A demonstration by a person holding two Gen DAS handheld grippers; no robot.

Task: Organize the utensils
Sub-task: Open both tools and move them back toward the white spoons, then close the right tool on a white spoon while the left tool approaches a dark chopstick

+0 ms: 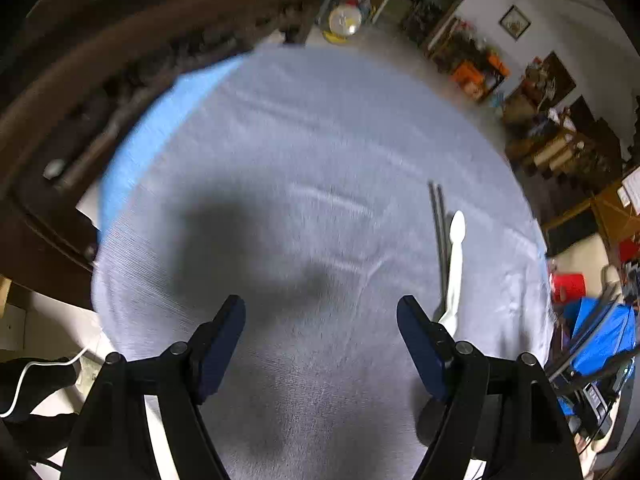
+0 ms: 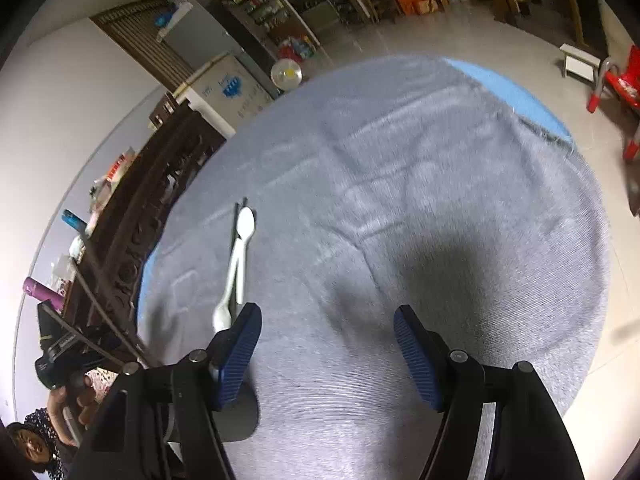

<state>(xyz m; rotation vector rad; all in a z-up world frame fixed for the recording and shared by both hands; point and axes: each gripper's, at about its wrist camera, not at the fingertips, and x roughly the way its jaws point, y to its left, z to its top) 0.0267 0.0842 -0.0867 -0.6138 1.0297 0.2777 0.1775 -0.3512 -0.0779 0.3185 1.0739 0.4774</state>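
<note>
**Both tongs spread over the grey cloth, utensils lying between the two views**

My left gripper (image 1: 321, 312) hangs over the round table covered in a grey woven cloth (image 1: 304, 128), its two dark blue pads spread wide with only bare cloth and shadow between them. A strip of light blue table edge (image 1: 132, 152) shows past the cloth on the far left. Just beyond my right-hand pad lie the task's things: a white plastic spoon (image 1: 455, 264) with its bowl pointing away from me, and right beside it, on its left, a pair of thin dark chopsticks (image 1: 439, 232), lying almost parallel to the spoon and seemingly touching it. Neither is between my pads.

From my right gripper (image 2: 327, 316), also spread wide and holding nothing, the same white spoon (image 2: 245, 224) lies beyond my left-hand pad. A second pale utensil (image 2: 224, 308) lies against it, their handles meeting in a narrow V; its near end is partly hidden by the pad, so I cannot tell what kind it is. The chopsticks (image 2: 237, 216) show only as a dark sliver beside the spoon. The picture is blurred.
</note>
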